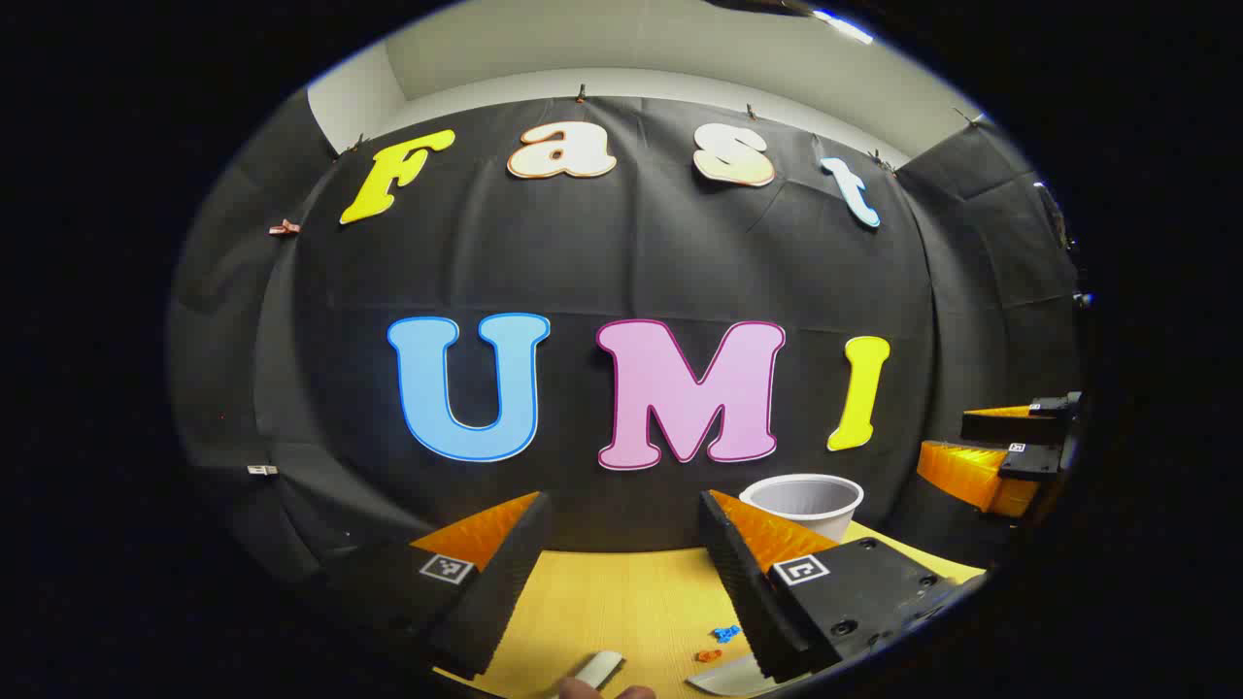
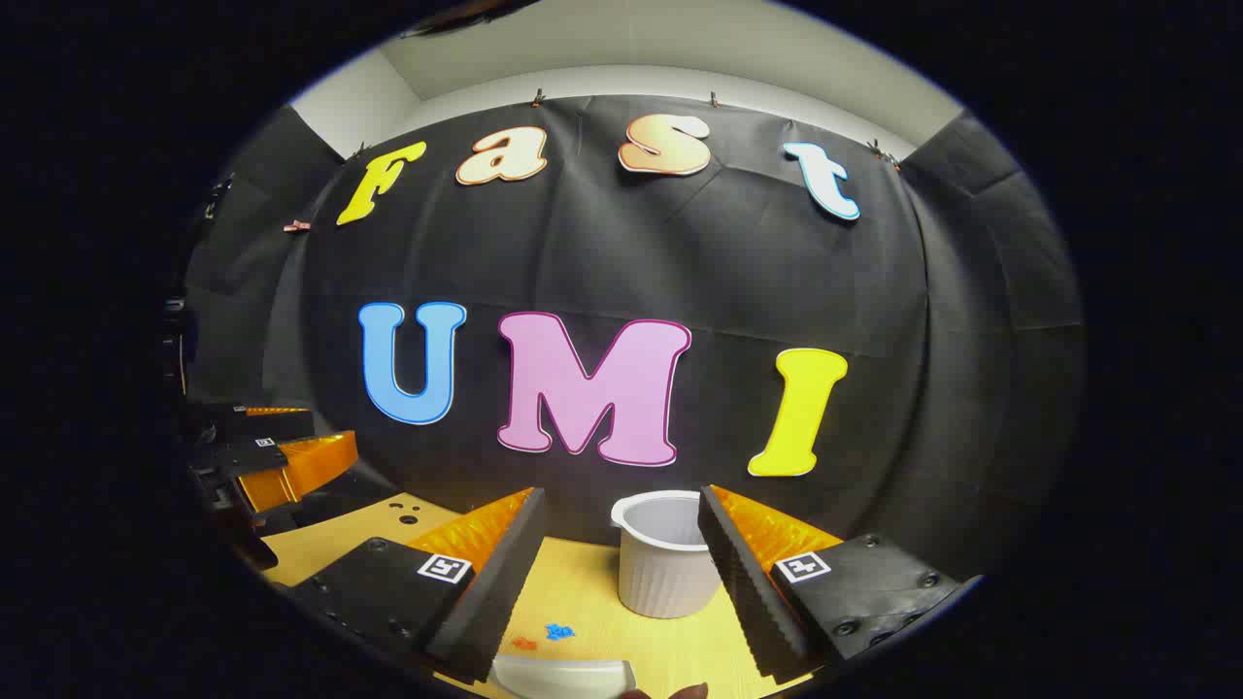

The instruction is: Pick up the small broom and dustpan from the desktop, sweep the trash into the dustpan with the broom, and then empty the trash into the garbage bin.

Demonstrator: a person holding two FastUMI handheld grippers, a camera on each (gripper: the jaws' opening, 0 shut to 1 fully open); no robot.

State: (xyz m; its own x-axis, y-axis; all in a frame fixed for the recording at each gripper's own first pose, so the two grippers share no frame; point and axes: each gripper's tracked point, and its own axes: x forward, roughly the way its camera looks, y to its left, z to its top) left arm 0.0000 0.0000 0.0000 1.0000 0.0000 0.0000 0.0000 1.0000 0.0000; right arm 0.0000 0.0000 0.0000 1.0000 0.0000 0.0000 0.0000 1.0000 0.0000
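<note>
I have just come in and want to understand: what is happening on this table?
Nothing is being held yet. The left gripper and the right gripper are both open above the yellow wooden table. A ribbed white plastic bin stands at the back. Small blue and orange trash bits lie beside a white dustpan, not yet swept.

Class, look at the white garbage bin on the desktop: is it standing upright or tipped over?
Upright. The garbage bin stands on its base on the desktop, its open rim facing up; the left gripper view shows that rim level too.

The yellow wooden surface (image 2: 583,592) carries a white ribbed bin (image 2: 665,568), small blue and orange scraps (image 2: 555,632), and a white dustpan (image 2: 563,676).
</note>
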